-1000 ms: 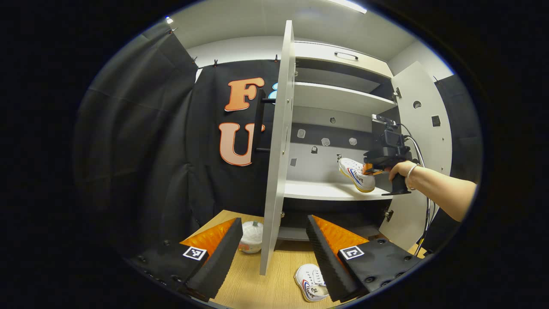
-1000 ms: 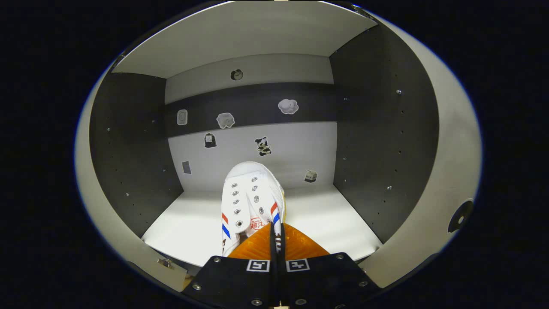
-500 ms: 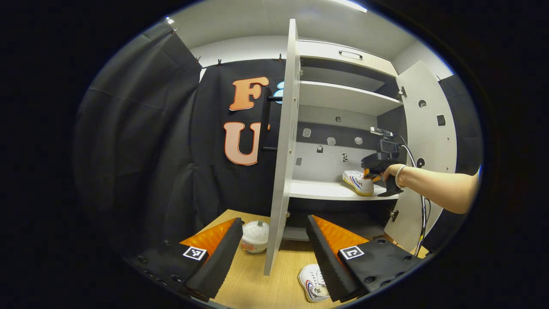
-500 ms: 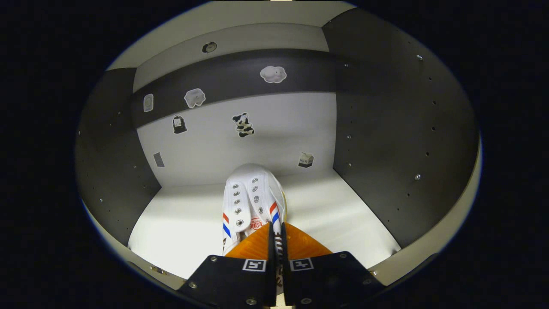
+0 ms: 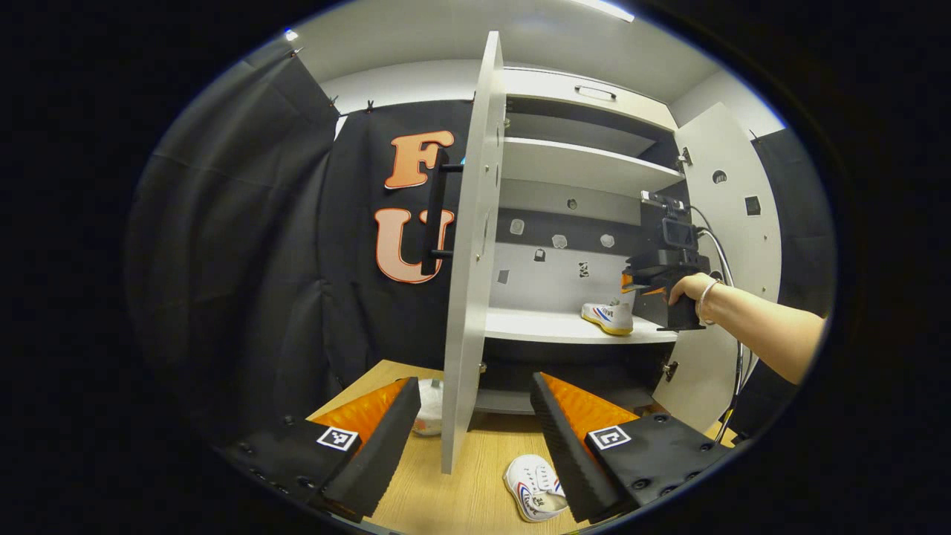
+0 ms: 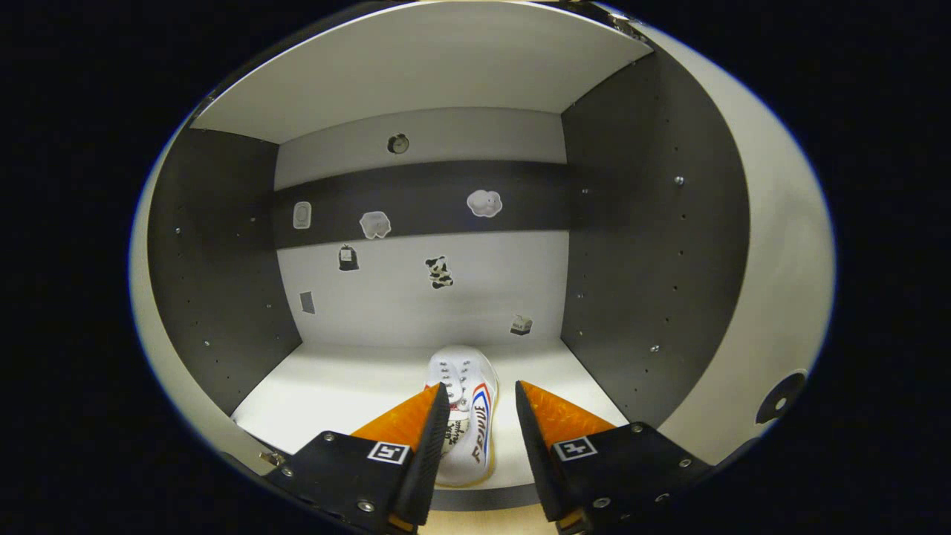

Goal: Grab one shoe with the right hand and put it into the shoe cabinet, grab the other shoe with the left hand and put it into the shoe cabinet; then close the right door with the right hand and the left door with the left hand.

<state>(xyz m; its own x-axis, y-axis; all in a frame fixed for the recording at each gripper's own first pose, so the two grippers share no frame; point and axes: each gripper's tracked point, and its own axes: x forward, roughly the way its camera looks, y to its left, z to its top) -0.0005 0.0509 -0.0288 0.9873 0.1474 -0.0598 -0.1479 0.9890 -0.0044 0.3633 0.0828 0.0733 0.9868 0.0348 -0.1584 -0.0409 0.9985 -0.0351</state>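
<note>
One shoe (image 6: 464,416) now rests on the cabinet shelf (image 6: 334,394), lower centre of right gripper view; right gripper (image 6: 479,435), clamped on it 0.5 s ago, has spread wide & let go. Left gripper (image 5: 472,435) gapes empty above 2nd shoe (image 5: 531,487) on floor, lower centre. Next: left-hand grab.

Floor (image 5: 461,490) pale wood-grain; shelf (image 6: 356,386) smooth matt board; shoe (image 6: 464,416) seemingly white canvas.
</note>
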